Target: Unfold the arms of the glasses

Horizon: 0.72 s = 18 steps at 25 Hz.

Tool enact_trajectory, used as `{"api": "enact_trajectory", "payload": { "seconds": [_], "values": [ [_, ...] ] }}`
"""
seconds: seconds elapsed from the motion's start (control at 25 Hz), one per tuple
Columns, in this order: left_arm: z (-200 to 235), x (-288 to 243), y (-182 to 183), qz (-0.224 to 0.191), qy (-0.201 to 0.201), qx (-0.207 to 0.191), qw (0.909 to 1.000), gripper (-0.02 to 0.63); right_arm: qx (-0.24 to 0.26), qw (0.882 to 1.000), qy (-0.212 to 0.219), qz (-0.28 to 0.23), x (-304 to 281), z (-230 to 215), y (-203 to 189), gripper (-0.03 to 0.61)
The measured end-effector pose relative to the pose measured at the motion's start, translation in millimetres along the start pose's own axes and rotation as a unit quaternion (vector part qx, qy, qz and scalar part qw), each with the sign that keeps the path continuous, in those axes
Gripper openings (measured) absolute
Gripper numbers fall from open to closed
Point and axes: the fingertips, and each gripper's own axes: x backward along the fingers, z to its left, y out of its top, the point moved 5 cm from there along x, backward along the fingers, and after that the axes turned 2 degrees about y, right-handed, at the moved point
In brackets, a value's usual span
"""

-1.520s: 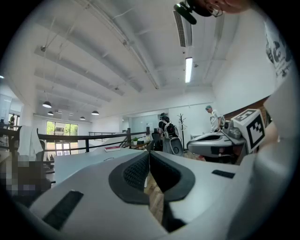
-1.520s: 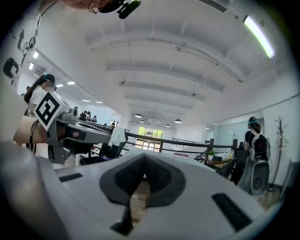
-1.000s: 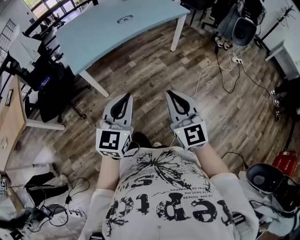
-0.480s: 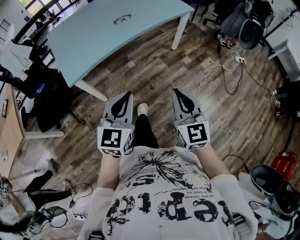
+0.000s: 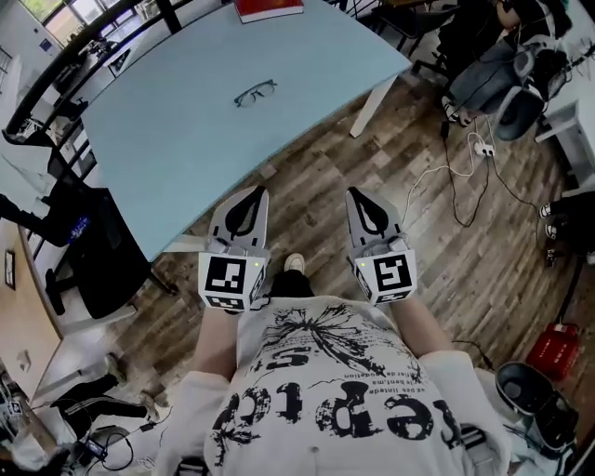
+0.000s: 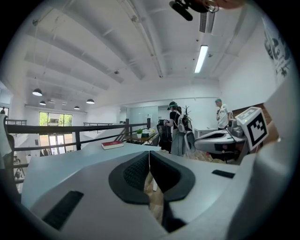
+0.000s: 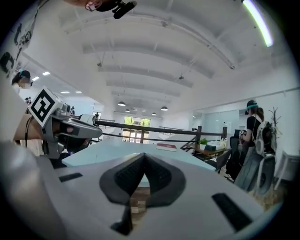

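Note:
A pair of dark-framed glasses (image 5: 254, 93) lies on the pale blue table (image 5: 186, 149), towards its far side, in the head view. My left gripper (image 5: 256, 193) is held level just at the table's near edge, jaws together with nothing between them. My right gripper (image 5: 358, 195) hangs over the wooden floor to the right of the table, its jaws also meeting at the tips and empty. In the left gripper view (image 6: 149, 152) and the right gripper view (image 7: 143, 155) the black pads touch. The glasses do not show in either gripper view.
A red book (image 5: 268, 9) lies at the table's far edge. The white table leg (image 5: 372, 104) stands ahead of my right gripper. A black chair (image 5: 93, 251) is at the left; bags and cables (image 5: 474, 139) lie at the right. People (image 6: 176, 126) stand far off.
I have walked towards the table: it and the glasses have come much nearer and lower in the head view. Both grippers stayed shut, side by side in front of me.

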Motion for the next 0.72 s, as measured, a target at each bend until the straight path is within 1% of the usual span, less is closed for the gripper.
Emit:
{"api": "enact_trajectory", "payload": {
  "seconds": [0.16, 0.32, 0.56, 0.72],
  "values": [
    [52.7, -51.8, 10.3, 0.002, 0.001, 0.009, 1.0, 0.017, 0.003, 1.0, -0.004, 0.007, -69.8, -19.7, 13.6, 0.009],
    [83.2, -82.3, 13.4, 0.005, 0.006, 0.023, 0.9997, 0.017, -0.005, 1.0, -0.003, 0.014, -113.5, -36.7, 22.9, 0.009],
    [106.9, -110.1, 7.9, 0.016, 0.032, 0.031, 0.9989, 0.017, 0.003, 1.0, 0.023, 0.015, -162.2, -56.6, 25.5, 0.009],
    [123.6, -134.7, 3.6, 0.02, 0.065, 0.031, 0.9972, 0.017, 0.008, 0.998, 0.061, 0.012, -207.9, -74.2, 18.1, 0.009]
  ]
}}
